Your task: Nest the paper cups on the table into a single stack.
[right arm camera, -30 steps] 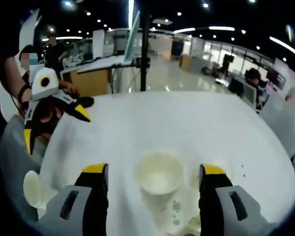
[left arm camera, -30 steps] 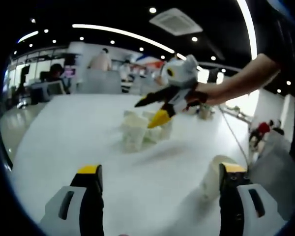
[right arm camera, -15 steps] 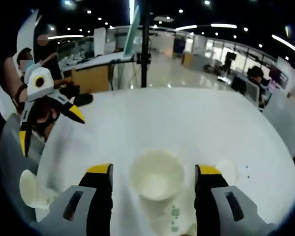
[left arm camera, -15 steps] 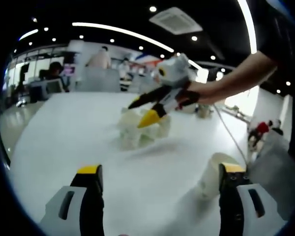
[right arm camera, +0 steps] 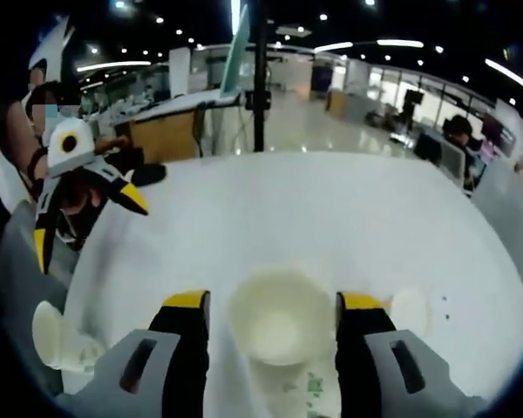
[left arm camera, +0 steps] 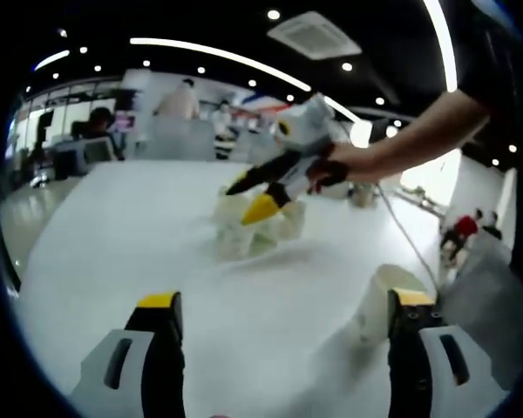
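No brand or legible writing can be made out; only some small green marks are seen on the paper in front of the open cup (right arm camera: 281, 313) in the right gripper view, too blurred to be read.

In the right gripper view, that cup is seen with its mouth turned towards the camera, its long axis running roughly along the jaws. It sits between the yellow-tipped jaws of the right gripper (right arm camera: 274, 305), which are spread just wider than the rim; whether they touch the cup cannot be told. A second cup (right arm camera: 54, 336) lies on its side at the left edge of the white table (right arm camera: 331, 218), and a pale round shape (right arm camera: 410, 309), probably another cup, is just beside the right jaw.

In the left gripper view, the left gripper (left arm camera: 286, 305) is held low over the table (left arm camera: 113, 235) with its jaws spread wide and nothing between them. A cup (left arm camera: 379, 305) lies tipped on its side just beside the right jaw, its mouth facing up and to the right. A cluster of cups (left arm camera: 253, 222) is seen farther out on the table, with the right gripper (left arm camera: 251, 197) held directly over it by a hand (left arm camera: 331, 170).

The left gripper (right arm camera: 87, 213) is seen from the side in the right gripper view, well apart from the open cup, with its jaws spread.
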{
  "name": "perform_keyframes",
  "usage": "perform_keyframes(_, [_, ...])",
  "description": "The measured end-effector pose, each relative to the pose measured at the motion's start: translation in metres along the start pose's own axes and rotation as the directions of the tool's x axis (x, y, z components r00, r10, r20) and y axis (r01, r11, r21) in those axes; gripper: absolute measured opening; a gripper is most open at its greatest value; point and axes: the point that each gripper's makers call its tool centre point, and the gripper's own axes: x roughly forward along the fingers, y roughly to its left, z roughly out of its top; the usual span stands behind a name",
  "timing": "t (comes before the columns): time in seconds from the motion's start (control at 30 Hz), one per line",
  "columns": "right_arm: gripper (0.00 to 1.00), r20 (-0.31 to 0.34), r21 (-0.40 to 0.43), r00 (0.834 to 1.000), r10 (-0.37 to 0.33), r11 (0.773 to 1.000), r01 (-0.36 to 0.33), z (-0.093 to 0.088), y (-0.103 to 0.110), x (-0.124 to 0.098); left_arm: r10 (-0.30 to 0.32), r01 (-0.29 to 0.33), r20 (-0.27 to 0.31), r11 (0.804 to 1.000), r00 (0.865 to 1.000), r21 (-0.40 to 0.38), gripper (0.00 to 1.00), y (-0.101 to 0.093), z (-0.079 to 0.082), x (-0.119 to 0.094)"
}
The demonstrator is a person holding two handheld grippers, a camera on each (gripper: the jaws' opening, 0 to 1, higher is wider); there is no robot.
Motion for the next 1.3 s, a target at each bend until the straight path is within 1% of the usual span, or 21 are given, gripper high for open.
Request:
perform_keyframes(0.17, [0.52, -0.008, -0.008, 1.000, -0.001, 1.000, 0.001, -0.001, -0.001, 0.002, -0.002, 0.002, 0.000, 1.000, 1.000, 0.000, 0.95, -0.002, -0.001, 0.001])
perform_keyframes(0.23, [0.51, -0.021, -0.018, 1.000, -0.007, 1.000, 0.006, -0.004, -0.003, 0.003, -0.003, 0.003, -0.004, 1.000, 1.000, -0.001, 0.95, -0.003, -0.002, 0.001])
perform_keyframes(0.37, [0.51, -0.028, -0.014, 1.000, -0.005, 1.000, 0.004, -0.006, -0.005, 0.003, -0.001, 0.001, -0.007, 1.000, 1.000, -0.003, 0.95, -0.003, -0.003, 0.001])
perform_keyframes(0.43, [0.51, -0.024, -0.010, 1.000, 0.000, 1.000, 0.000, -0.005, -0.004, 0.003, 0.001, -0.001, -0.004, 1.000, 1.000, -0.006, 0.95, -0.003, -0.002, 0.000])
perform_keyframes(0.5, [0.50, -0.042, -0.026, 0.999, -0.001, 1.000, 0.000, -0.009, -0.004, 0.004, 0.001, -0.001, 0.002, 1.000, 1.000, -0.002, 0.95, -0.004, 0.000, 0.000])
perform_keyframes(0.6, [0.49, -0.050, -0.021, 0.999, 0.006, 1.000, -0.007, -0.012, -0.003, 0.006, -0.001, 0.001, 0.000, 1.000, 1.000, 0.002, 0.95, -0.002, 0.001, 0.001])
perform_keyframes(0.8, [0.48, -0.051, -0.034, 0.999, 0.006, 0.999, -0.007, -0.011, -0.001, 0.007, 0.004, -0.004, 0.001, 1.000, 1.000, -0.002, 0.95, 0.001, -0.001, 0.001])
perform_keyframes(1.03, [0.45, -0.049, -0.032, 0.999, 0.007, 0.999, -0.009, -0.011, 0.001, 0.005, 0.009, -0.009, -0.004, 1.000, 1.000, -0.011, 0.95, 0.000, -0.004, -0.002])
perform_keyframes(1.3, [0.43, -0.049, -0.027, 0.999, 0.012, 1.000, -0.013, -0.013, 0.006, 0.002, 0.010, -0.010, 0.006, 1.000, 1.000, -0.011, 0.95, 0.001, 0.000, -0.002])
